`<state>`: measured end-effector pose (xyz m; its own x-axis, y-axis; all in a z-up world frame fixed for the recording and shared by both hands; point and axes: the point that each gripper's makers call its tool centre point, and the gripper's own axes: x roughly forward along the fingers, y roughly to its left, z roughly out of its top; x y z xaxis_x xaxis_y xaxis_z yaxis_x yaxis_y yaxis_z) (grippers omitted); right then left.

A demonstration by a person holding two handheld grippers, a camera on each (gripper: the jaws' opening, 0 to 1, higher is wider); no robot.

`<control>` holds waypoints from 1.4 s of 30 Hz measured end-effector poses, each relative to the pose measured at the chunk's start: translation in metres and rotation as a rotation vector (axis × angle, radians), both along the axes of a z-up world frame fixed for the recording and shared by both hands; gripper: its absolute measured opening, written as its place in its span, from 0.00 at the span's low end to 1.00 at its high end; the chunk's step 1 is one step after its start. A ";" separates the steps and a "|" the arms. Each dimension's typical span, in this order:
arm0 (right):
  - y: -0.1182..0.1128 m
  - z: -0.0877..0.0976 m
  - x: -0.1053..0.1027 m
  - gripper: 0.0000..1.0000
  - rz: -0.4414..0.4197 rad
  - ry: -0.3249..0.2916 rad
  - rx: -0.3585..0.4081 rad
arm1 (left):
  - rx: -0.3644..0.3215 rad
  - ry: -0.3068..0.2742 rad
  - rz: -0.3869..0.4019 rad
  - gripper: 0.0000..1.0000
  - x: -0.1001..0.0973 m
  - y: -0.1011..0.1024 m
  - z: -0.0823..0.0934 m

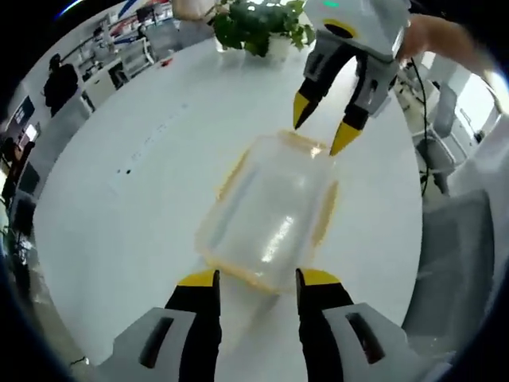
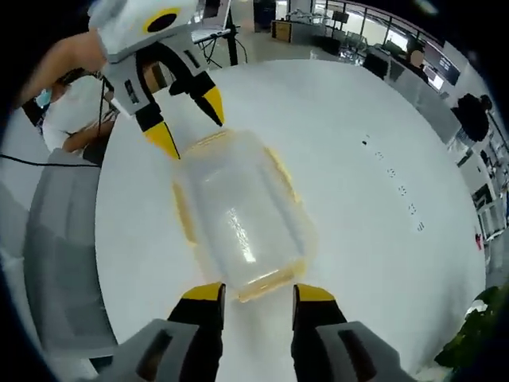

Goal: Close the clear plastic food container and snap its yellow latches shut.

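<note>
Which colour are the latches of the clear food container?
Yellow. The latches run along the container edges, best seen in the left gripper view.

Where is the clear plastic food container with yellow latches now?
The clear plastic food container with yellow latches lies on the round white table, between the two open tools: left tool at one short end, right tool at the other.

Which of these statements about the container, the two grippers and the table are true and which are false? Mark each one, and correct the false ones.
1. The container lies on a white table. True.
2. The left gripper and right gripper sit at opposite ends of the container. True.
3. The container's trim is blue. False: it is yellow.
4. A potted plant stands on the table. True.
5. The right gripper is clamped shut on a spoon. False: its jaws are open, holding nothing.
</note>
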<state>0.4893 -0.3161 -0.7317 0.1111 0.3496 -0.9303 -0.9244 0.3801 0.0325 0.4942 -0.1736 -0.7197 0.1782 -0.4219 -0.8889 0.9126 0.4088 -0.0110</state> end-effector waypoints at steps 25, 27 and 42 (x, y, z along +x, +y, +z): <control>0.019 0.004 0.001 0.27 0.122 0.000 -0.020 | 0.018 -0.067 -0.149 0.33 0.005 -0.023 0.010; 0.023 0.004 0.001 0.27 0.124 0.000 -0.014 | 0.011 -0.066 -0.155 0.34 0.004 -0.026 0.010; 0.046 0.005 0.000 0.26 0.153 0.004 0.022 | -0.014 -0.088 -0.217 0.33 0.003 -0.047 0.012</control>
<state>0.4897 -0.2701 -0.7265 0.0515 0.3821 -0.9227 -0.9714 0.2338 0.0426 0.4970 -0.2206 -0.7075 0.1584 -0.4710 -0.8678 0.9767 0.2034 0.0679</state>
